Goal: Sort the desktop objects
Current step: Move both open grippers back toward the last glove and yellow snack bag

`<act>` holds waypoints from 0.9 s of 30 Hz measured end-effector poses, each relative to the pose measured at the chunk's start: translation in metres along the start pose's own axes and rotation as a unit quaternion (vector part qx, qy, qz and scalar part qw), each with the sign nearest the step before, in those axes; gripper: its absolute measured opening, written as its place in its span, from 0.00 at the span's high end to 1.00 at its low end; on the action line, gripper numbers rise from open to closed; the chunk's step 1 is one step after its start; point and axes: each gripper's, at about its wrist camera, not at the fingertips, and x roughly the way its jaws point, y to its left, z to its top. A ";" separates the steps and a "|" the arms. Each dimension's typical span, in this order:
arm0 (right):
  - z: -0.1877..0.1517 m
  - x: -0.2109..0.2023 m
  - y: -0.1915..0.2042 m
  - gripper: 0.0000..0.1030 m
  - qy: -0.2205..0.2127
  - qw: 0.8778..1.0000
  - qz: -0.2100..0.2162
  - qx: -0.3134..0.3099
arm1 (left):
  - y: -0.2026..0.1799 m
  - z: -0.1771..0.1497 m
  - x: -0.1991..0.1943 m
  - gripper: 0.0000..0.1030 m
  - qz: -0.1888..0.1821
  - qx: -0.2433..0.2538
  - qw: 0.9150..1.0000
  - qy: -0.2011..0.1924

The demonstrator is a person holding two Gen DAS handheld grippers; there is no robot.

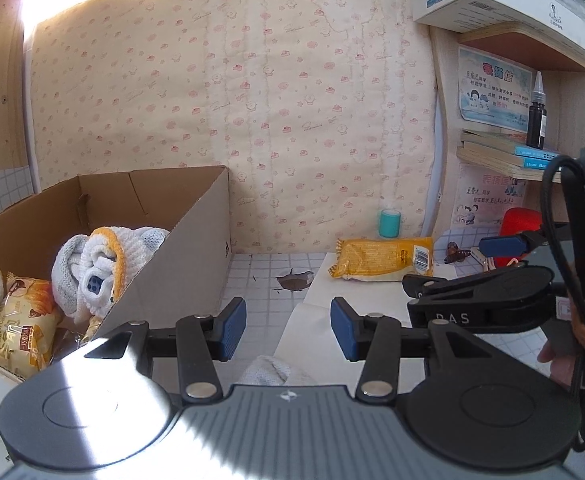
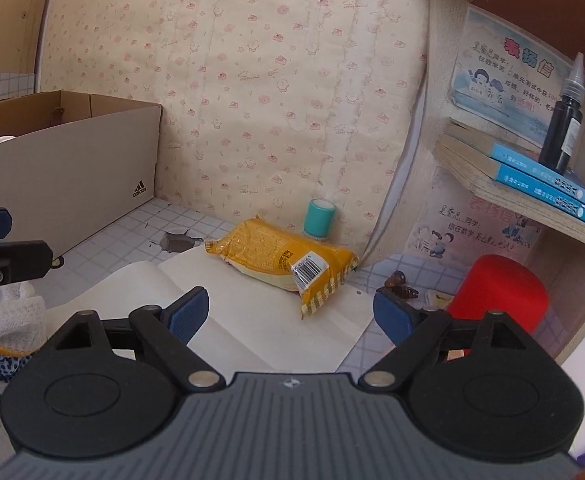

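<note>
Yellow snack packet (image 2: 288,266) is lying flat on a white sheet of paper (image 2: 252,320) on the tiled desktop (image 2: 132,236), barcode end turned toward the right gripper, far end near the wallpapered wall. A teal cylinder (image 2: 319,218) is standing just behind it against the wall.

Right gripper (image 2: 292,312) is hovering over the paper short of the packet, jaws spread wide with nothing between the pads. Beside its right finger a red cylinder (image 2: 500,292) is standing under the shelf, with a brown hair claw (image 2: 402,286) lying near it.

Left gripper (image 1: 288,328) is sitting further left, jaws partly apart and not gripping; only a bit of white knitted cloth (image 1: 270,370) is showing low between the fingers. Whether it is touching them I cannot tell.

Cardboard box (image 1: 196,236) is standing at the left against the wall, holding white-and-yellow knitted items (image 1: 100,268) and a snack bag (image 1: 20,320). A dark dropper bottle (image 2: 564,128) is standing on stacked books on the shelf.
</note>
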 end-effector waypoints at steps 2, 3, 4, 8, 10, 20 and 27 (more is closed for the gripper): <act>0.004 0.008 0.000 0.15 0.005 1.000 0.004 0.003 | 0.001 -0.001 0.002 0.52 0.000 -0.001 1.000 0.002; 0.006 0.010 0.000 0.15 0.005 1.000 0.005 0.004 | 0.001 -0.002 0.003 0.52 -0.001 -0.001 1.000 0.003; 0.006 0.011 0.001 0.15 0.003 1.000 0.006 0.006 | 0.002 -0.002 0.004 0.52 -0.001 -0.002 1.000 0.004; 0.004 0.004 0.002 0.15 -0.003 1.000 0.008 0.018 | 0.001 -0.002 0.005 0.46 -0.002 0.000 1.000 0.004; 0.000 -0.003 0.001 0.11 -0.003 1.000 0.003 0.029 | -0.001 -0.003 0.005 0.41 -0.003 0.004 1.000 -0.001; -0.021 -0.049 -0.008 0.06 -0.006 0.997 -0.034 0.066 | -0.008 -0.002 -0.024 0.40 -0.008 0.019 1.000 -0.015; -0.022 -0.119 -0.013 0.05 -0.049 0.996 -0.043 0.062 | 0.002 0.003 -0.097 0.38 0.015 0.022 0.998 -0.065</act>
